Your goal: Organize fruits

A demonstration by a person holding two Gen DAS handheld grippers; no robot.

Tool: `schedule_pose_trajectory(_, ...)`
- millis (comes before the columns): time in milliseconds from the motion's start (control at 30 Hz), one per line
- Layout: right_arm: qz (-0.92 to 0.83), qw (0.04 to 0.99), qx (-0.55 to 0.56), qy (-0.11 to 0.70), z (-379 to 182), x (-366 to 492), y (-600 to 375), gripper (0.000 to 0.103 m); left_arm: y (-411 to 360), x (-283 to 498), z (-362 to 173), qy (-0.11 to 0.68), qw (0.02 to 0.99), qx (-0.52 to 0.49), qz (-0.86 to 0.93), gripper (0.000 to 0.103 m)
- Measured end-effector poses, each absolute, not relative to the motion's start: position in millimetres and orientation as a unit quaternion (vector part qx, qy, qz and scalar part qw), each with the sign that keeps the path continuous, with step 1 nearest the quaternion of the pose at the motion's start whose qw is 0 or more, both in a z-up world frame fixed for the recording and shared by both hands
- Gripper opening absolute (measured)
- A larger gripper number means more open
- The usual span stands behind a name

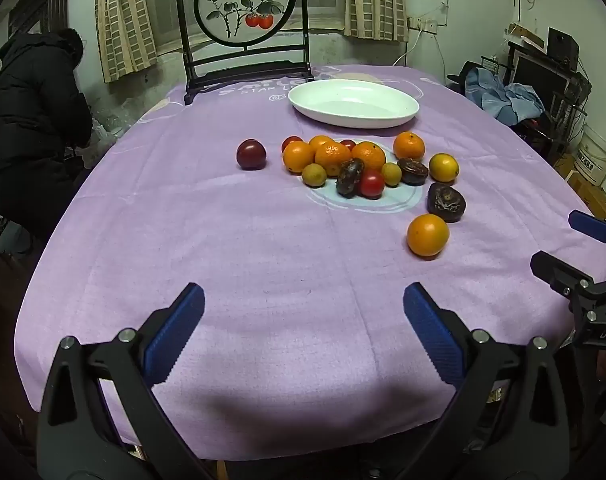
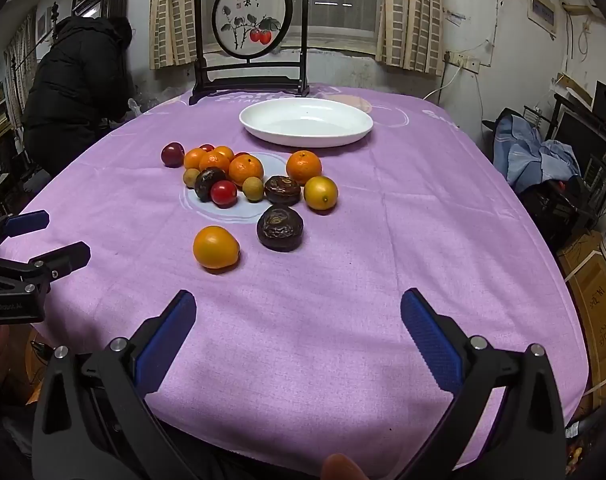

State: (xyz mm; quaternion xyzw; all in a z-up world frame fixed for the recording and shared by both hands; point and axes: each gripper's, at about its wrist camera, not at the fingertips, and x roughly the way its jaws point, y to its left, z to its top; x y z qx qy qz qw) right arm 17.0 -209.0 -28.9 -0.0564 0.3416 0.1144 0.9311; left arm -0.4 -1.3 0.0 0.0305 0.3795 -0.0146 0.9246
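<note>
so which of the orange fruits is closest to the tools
The lone orange fruit at the front of the spread, just in front of a wrinkled dark fruit. It sits apart on the purple tablecloth; the other orange ones lie farther back toward the white dish.

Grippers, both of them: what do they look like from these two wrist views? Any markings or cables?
Both look alike. The left gripper and the right gripper each have a black angular frame with silver bolt heads and two fingers faced with ribbed blue pads. Pale lettering marks the bodies, cut off by the frame edge on the right gripper and too small to read surely on the left. No cables or sleeves show.
</note>
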Motion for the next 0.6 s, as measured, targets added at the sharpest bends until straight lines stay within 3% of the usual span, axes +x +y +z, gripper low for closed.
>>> schedule_pose_trajectory(600, 0.114, 0.931, -0.061, 0.340, -28.7, 16.5, -207.6, 0.102, -3.7, -2.9, 2.3, 0.377, 0.925, 0.030, -0.015, 0.101)
